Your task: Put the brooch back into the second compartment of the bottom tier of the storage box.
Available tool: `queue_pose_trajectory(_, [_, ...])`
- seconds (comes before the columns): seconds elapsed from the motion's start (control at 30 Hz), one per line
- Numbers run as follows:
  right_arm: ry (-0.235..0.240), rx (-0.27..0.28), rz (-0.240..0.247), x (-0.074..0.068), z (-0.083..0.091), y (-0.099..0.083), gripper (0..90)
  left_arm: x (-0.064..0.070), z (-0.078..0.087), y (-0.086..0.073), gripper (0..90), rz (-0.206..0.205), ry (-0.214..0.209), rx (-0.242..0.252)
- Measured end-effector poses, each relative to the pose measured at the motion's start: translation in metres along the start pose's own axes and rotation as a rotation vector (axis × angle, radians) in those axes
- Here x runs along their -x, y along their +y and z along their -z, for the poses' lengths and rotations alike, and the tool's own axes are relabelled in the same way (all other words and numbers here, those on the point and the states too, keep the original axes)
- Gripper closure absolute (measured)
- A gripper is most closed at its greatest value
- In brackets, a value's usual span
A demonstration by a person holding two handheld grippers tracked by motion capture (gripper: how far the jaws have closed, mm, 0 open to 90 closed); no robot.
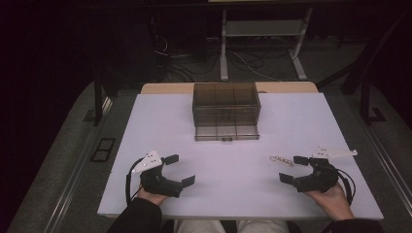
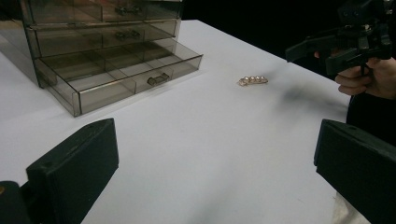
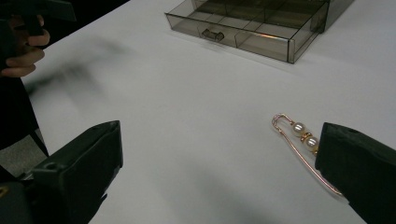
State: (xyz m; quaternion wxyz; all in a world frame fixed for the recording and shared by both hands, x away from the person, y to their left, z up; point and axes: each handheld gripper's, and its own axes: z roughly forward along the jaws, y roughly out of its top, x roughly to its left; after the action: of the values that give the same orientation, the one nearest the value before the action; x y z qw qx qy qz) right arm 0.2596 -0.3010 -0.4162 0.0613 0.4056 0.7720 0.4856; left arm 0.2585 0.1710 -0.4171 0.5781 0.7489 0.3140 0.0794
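Observation:
A smoky clear drawer cabinet (image 1: 226, 104) stands at the table's far middle, its bottom drawer (image 1: 226, 132) pulled out and divided into compartments (image 2: 116, 70) (image 3: 261, 23). A gold pin with pearls (image 1: 281, 159) (image 2: 252, 80) (image 3: 301, 135) lies flat on the white table near the right side. My right gripper (image 1: 293, 168) is open beside it, one jaw just right of the pin and partly hiding it in the right gripper view. My left gripper (image 1: 178, 169) is open near the front left, nothing between its jaws. In the left gripper view the right gripper (image 2: 345, 44) shows far right.
The white table top (image 1: 228, 194) ends close to both hands at the front edge. A wooden strip (image 1: 160, 88) runs behind it. Cables and white desk legs (image 1: 224, 48) lie on the dark floor beyond.

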Motion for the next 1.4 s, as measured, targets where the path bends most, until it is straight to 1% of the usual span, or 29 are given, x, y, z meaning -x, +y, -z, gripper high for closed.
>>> queue_pose_trajectory(0.3, [-0.003,-0.003,0.000,-0.0008,0.0004,0.0000,0.4,0.0000,-0.0004,0.0000,0.0,-0.001,-0.002,-0.002])
queue_pose_trajectory(0.37, [-0.005,-0.008,0.011,-0.0015,0.0007,-0.0001,0.4,0.0002,-0.0005,0.0000,0.0,-0.001,-0.002,-0.002])
queue_pose_trajectory(0.5, [-0.003,-0.013,0.011,-0.0034,0.0013,0.0004,0.4,0.0003,-0.0009,-0.0002,0.0,-0.003,-0.005,-0.006])
queue_pose_trajectory(0.8, [-0.001,-0.039,0.015,-0.0067,0.0026,0.0009,0.5,0.0013,-0.0015,-0.0004,0.0,-0.010,-0.019,-0.012])
queue_pose_trajectory(0.93, [-0.004,-0.049,0.015,-0.0065,0.0028,0.0010,0.5,0.0021,-0.0020,-0.0006,0.0,-0.012,-0.027,-0.014])
queue_pose_trajectory(1.07, [-0.008,-0.072,0.026,-0.0060,0.0037,0.0022,0.5,0.0028,-0.0027,-0.0009,0.0,-0.020,-0.030,-0.023])
queue_pose_trajectory(1.23, [-0.009,-0.078,0.025,-0.0056,0.0049,0.0032,0.5,0.0035,-0.0034,-0.0015,0.0,-0.019,-0.037,-0.032])
queue_pose_trajectory(1.3, [-0.014,-0.091,0.039,-0.0052,0.0047,0.0046,0.5,0.0035,-0.0035,-0.0014,0.0,-0.022,-0.037,-0.034])
queue_pose_trajectory(1.4, [-0.006,-0.102,0.034,-0.0040,0.0062,0.0069,0.5,0.0036,-0.0035,-0.0015,0.0,-0.022,-0.037,-0.037])
